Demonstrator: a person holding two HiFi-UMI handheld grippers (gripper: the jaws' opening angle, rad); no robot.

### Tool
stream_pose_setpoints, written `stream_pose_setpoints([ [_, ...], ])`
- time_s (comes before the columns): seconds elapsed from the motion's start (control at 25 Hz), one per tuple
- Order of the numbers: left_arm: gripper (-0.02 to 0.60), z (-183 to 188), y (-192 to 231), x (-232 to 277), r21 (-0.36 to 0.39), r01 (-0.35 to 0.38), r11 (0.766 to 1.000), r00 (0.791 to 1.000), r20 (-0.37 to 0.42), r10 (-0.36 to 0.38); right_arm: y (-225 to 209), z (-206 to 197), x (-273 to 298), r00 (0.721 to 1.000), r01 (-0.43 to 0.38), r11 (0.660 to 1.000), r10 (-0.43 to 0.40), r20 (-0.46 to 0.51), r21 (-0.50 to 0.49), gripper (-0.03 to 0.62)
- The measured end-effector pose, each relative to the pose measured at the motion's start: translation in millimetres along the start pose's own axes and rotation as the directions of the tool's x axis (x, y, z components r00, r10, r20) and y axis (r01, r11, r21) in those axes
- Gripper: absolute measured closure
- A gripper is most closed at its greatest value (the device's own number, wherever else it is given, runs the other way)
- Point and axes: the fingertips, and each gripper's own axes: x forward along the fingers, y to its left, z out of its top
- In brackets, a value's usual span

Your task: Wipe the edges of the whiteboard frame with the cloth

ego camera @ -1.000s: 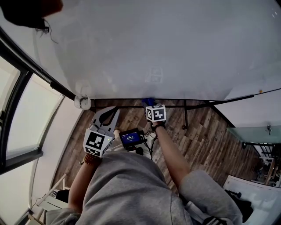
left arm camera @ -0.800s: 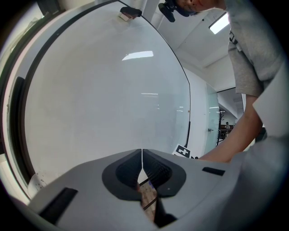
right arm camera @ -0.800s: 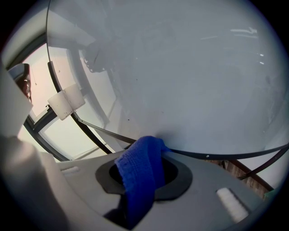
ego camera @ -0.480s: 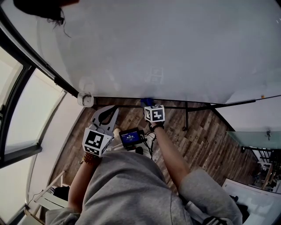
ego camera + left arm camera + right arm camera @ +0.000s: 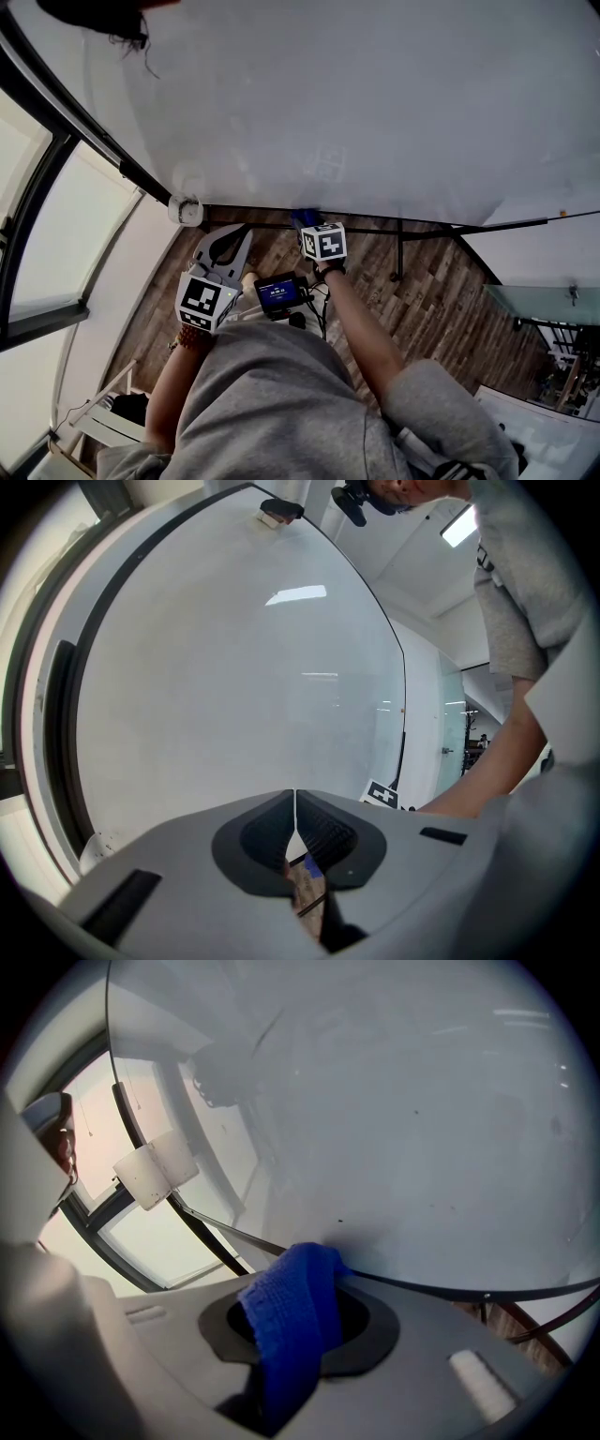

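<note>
Blue cloth (image 5: 281, 1302) clamped in the right gripper (image 5: 302, 1327), its folded top touching the dark lower edge of the whiteboard frame (image 5: 441, 1290). Left gripper (image 5: 295, 810) sits at 8 o'clock from the cloth in head view. Its jaws are pressed together with nothing between, clear of the board.

The cloth (image 5: 292, 1321) sits in the right gripper (image 5: 310, 226), against the whiteboard's (image 5: 375, 94) lower frame edge (image 5: 427, 225), right of the corner cap (image 5: 188, 210). The left gripper (image 5: 228, 246) hangs left of it, below that edge (off the board). A small screen device (image 5: 280, 293) lies between them.
</note>
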Motion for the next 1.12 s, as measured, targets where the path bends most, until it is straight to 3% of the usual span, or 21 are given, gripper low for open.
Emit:
stream_pose_setpoints([
  [0.44,0.566,-1,14,-9,-0.009,-0.049,0.999,0.999,0.007,0.049,38,8,16,0.997,-0.075,0.997,0.075,-0.008,-0.023,0.487],
  [0.64,0.566,2,21,-17,-0.012,-0.076,0.997,0.997,0.013,0.076,43,10,16,0.998,-0.060,0.998,0.060,0.000,-0.012,0.487],
  [1.12,0.566,0,36,-35,-0.026,-0.143,0.989,0.989,0.025,0.144,69,18,28,0.994,-0.111,0.993,0.111,-0.004,-0.029,0.487],
])
